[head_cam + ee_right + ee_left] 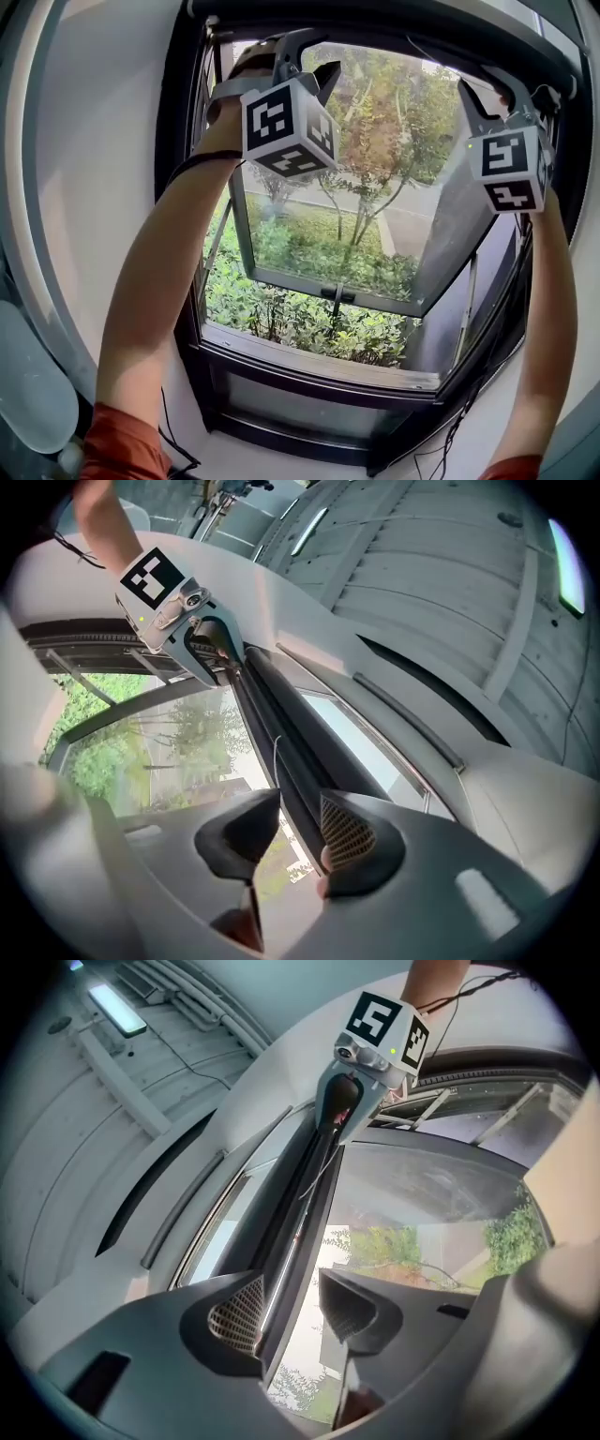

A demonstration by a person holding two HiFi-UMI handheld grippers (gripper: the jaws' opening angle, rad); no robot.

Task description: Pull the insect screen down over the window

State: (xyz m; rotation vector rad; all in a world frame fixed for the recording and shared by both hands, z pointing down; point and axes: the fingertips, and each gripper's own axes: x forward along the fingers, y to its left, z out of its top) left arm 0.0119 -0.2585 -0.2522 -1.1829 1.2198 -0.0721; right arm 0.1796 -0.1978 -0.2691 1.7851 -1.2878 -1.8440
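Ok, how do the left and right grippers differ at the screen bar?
The left gripper holds its fingers wider apart than the right gripper. In each gripper's own view, the screen bar runs by the left gripper's left-side finger but the right gripper's right-side finger. Shared: both open, raised, straddling the bar unclamped.

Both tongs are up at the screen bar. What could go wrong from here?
1. The left tongs and right tongs stand open around the bar, not pressing it; a shallow close could slip off.
2. They sit near opposite ends, so an uneven pull could tilt the bar and jam it.
3. The thin cord beside the bar might get pinched.
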